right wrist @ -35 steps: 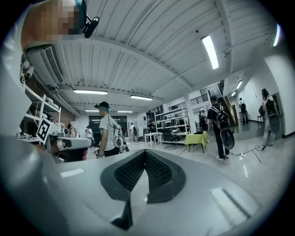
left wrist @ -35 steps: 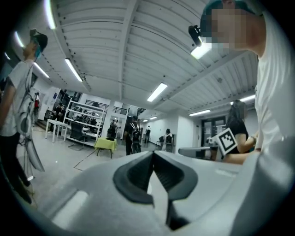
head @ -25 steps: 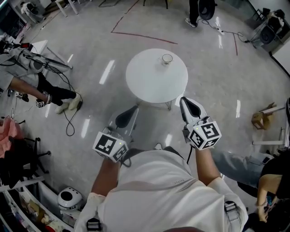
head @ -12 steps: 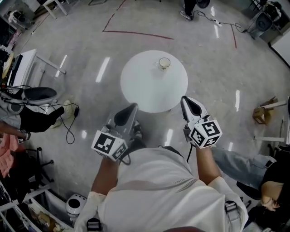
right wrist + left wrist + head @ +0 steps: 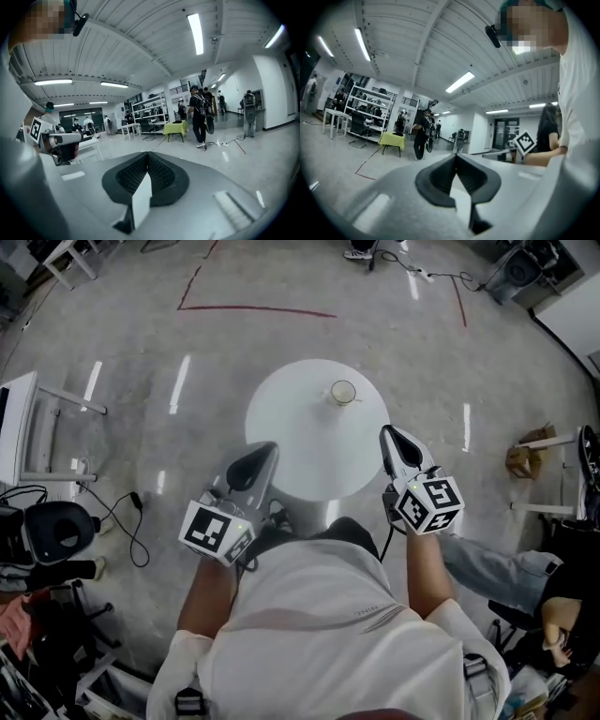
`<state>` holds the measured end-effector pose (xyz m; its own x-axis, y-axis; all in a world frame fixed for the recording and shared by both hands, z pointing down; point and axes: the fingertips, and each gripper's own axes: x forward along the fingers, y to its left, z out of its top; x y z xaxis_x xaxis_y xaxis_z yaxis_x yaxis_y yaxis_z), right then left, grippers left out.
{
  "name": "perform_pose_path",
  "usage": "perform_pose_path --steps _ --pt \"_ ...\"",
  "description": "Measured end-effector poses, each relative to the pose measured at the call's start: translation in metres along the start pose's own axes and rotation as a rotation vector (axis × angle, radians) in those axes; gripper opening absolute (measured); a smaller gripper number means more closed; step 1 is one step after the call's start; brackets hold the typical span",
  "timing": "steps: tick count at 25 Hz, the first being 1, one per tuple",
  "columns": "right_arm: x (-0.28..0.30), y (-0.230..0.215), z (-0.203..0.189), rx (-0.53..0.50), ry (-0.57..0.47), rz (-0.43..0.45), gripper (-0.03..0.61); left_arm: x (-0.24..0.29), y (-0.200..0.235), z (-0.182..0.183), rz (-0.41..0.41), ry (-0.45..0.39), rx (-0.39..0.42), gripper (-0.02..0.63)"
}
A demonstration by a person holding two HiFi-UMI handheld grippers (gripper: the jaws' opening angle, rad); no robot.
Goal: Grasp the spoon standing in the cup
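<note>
A small cup (image 5: pixel 343 392) stands on the far side of the round white table (image 5: pixel 300 442) in the head view. It is too small for me to make out the spoon. My left gripper (image 5: pixel 262 450) is raised over the table's near left edge. My right gripper (image 5: pixel 388 433) hangs by the near right edge. Both are well short of the cup. In the left gripper view the jaws of the left gripper (image 5: pixel 455 155) meet with nothing between them. The right gripper (image 5: pixel 148 154) is likewise shut and empty in its own view. Neither gripper view shows the cup.
Red tape lines (image 5: pixel 251 307) mark the floor beyond the table. A white desk (image 5: pixel 21 432) and a black chair (image 5: pixel 56 529) with cables stand at the left. A seated person (image 5: pixel 502 568) and a small brown stool (image 5: pixel 525 451) are at the right. People stand near a yellow-green table (image 5: pixel 176 126).
The table and cup have come nearer and lower in the head view. Both grippers now reach its near edge. Their jaws stay shut.
</note>
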<state>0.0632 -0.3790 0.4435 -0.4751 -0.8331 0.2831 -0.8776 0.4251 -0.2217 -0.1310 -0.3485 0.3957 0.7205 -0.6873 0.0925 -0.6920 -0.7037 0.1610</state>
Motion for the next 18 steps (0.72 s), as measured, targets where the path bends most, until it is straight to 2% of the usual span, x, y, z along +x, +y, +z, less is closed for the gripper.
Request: perform_pose_path --steps 4,7,13,18 --pt "0.036 -0.031 -0.017 0.100 0.113 -0.086 0.005 0.017 0.038 0.004 -0.010 0.009 -0.006 0.003" --pt "0.057 -0.062 -0.042 0.183 0.210 -0.121 0.048 0.036 0.042 -0.003 -0.010 0.032 -0.029 0.003" --pt "0.118 -0.125 -0.106 0.319 0.370 -0.118 0.120 0.074 0.040 -0.024 0.032 0.070 -0.077 0.003" --pt "0.162 -0.159 -0.147 0.419 0.458 -0.113 0.130 0.098 0.037 -0.044 0.069 0.108 -0.092 0.003"
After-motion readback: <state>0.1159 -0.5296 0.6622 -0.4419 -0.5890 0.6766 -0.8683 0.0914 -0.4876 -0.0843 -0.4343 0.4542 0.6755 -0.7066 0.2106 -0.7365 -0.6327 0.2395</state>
